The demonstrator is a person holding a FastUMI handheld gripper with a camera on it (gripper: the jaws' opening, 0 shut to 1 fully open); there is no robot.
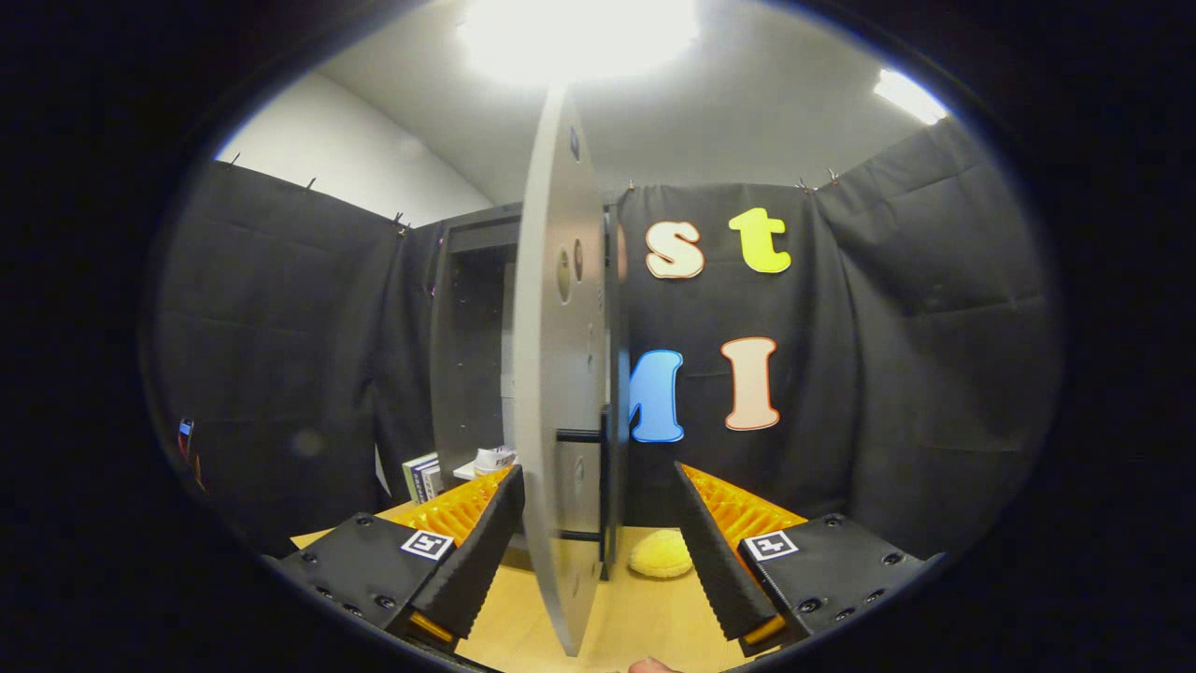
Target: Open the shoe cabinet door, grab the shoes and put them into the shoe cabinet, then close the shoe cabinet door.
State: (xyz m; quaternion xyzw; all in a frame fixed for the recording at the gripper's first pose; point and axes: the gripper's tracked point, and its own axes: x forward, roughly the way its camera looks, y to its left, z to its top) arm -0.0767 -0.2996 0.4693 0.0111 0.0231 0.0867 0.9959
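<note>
A: What's nearest?
B: The gripper (598, 547), fingers spread wide, the open cabinet door (558, 374) edge-on between them, neither pad touching it.
A: And the surface?
B: A pale wooden table (645, 622); a yellow shoe (661, 553) lies just right of the door.
A: Beyond?
B: The dark cabinet (472, 346), black cloth walls, white ceiling, bright lamp (579, 33).

We see our gripper (598, 551) held level with its fingers (481, 551) spread wide apart, pointing forward. Neither black ribbed pad presses on anything. Each finger carries an orange backing and a square marker on its black base.
</note>
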